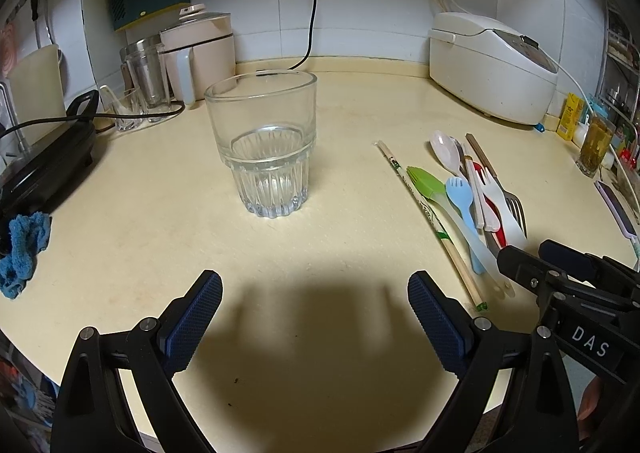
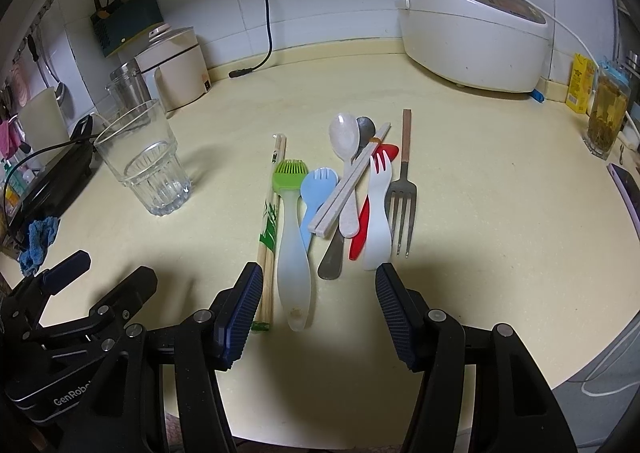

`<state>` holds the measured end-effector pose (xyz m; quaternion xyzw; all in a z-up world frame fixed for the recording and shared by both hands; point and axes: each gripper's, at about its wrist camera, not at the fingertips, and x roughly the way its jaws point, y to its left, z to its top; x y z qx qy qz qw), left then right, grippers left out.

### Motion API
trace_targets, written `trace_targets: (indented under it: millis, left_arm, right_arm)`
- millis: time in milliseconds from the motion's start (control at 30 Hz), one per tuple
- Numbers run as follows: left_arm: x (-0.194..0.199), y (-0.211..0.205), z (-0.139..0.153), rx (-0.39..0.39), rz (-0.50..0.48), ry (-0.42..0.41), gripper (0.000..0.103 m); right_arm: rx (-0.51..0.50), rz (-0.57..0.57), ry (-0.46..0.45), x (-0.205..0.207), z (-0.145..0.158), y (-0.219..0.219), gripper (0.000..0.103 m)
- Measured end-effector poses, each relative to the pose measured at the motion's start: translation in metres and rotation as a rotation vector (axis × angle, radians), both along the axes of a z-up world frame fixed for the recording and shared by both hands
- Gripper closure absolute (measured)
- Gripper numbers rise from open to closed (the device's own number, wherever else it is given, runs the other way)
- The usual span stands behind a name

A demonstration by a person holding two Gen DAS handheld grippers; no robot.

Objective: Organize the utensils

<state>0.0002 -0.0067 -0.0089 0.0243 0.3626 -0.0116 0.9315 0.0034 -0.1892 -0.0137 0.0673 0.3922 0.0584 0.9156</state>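
An empty ribbed glass tumbler (image 1: 262, 145) stands upright on the cream counter, ahead of my open, empty left gripper (image 1: 314, 293); it also shows in the right wrist view (image 2: 146, 161). A pile of utensils lies right of it: wrapped wooden chopsticks (image 2: 269, 221), a green silicone brush (image 2: 292, 237), a blue spork (image 2: 316, 189), pale chopsticks (image 2: 348, 189), a beige spoon (image 2: 346, 157), a metal spoon (image 2: 332, 261), a red utensil (image 2: 362, 225), a white fork (image 2: 378, 213) and a metal fork (image 2: 402, 209). My open, empty right gripper (image 2: 318, 287) hovers at the brush's handle end.
A white rice cooker (image 1: 492, 65) sits at the back right. A beige pot (image 1: 200, 53), jars and a black appliance (image 1: 48, 161) line the left. A blue cloth (image 1: 24, 249) lies front left. A glass of tea (image 2: 606, 117) and a phone (image 2: 628, 193) sit far right.
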Motion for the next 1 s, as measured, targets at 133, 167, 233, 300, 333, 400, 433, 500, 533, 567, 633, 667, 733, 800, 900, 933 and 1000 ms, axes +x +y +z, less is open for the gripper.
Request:
trace_targets:
  millis: [133,167,233,300,333,400,433,500,533,567,633,667,733,800,900,933,1000]
  left_arm:
    - [0.001,0.002,-0.001,0.016,-0.004,0.027,0.007]
    - [0.002,0.003,0.0,0.031,-0.007,0.053,0.007]
    - [0.003,0.003,-0.001,0.035,-0.013,0.068,0.007]
    - [0.004,0.005,0.001,0.017,-0.022,0.046,0.007]
    - [0.005,0.008,0.002,-0.002,-0.034,0.045,0.007]
    - [0.007,0.018,0.006,-0.065,-0.072,0.029,0.007]
    - [0.009,0.025,0.009,-0.109,-0.096,0.022,0.007]
    - [0.012,0.048,0.014,-0.254,-0.141,-0.025,0.007]
    - [0.017,0.059,0.017,-0.302,-0.15,-0.032,0.007]
    - [0.02,0.067,0.016,-0.37,-0.143,-0.031,0.007]
    - [0.03,0.079,0.021,-0.344,-0.113,-0.05,0.007]
    - [0.035,0.083,0.025,-0.318,-0.124,-0.071,0.007]
    - [0.049,0.086,0.029,-0.249,-0.178,-0.077,0.007]
    - [0.061,0.083,0.029,-0.189,-0.238,-0.063,0.007]
    - [0.084,0.077,0.025,-0.087,-0.361,-0.037,0.007]
    - [0.09,0.075,0.022,-0.064,-0.393,-0.033,0.007]
    - [0.1,0.073,0.016,-0.033,-0.45,-0.034,0.007]
  right_arm:
    - [0.002,-0.001,0.001,0.001,0.0,0.0,0.043]
    - [0.003,-0.002,0.001,0.001,-0.001,0.0,0.043]
    - [0.006,-0.003,0.002,0.002,-0.001,0.0,0.043]
    - [0.007,-0.002,0.002,0.002,-0.002,0.0,0.043]
    - [0.006,-0.003,0.002,0.002,-0.001,0.0,0.043]
    - [0.006,-0.006,0.002,0.002,-0.002,0.0,0.043]
    - [0.007,-0.008,0.003,0.003,-0.002,-0.001,0.043]
    - [0.01,-0.014,0.005,0.003,-0.003,-0.003,0.043]
    - [0.012,-0.016,0.006,0.004,-0.003,-0.004,0.043]
    - [0.013,-0.018,0.007,0.004,-0.003,-0.005,0.043]
    - [0.017,-0.022,0.009,0.005,-0.004,-0.007,0.043]
    - [0.017,-0.023,0.01,0.005,-0.004,-0.007,0.043]
    - [0.02,-0.027,0.012,0.007,-0.004,-0.009,0.043]
    - [0.021,-0.028,0.015,0.008,-0.005,-0.009,0.043]
    - [0.019,-0.031,0.021,0.009,-0.006,-0.009,0.043]
    - [0.019,-0.034,0.022,0.01,-0.006,-0.01,0.043]
    - [0.019,-0.04,0.021,0.011,-0.006,-0.012,0.043]
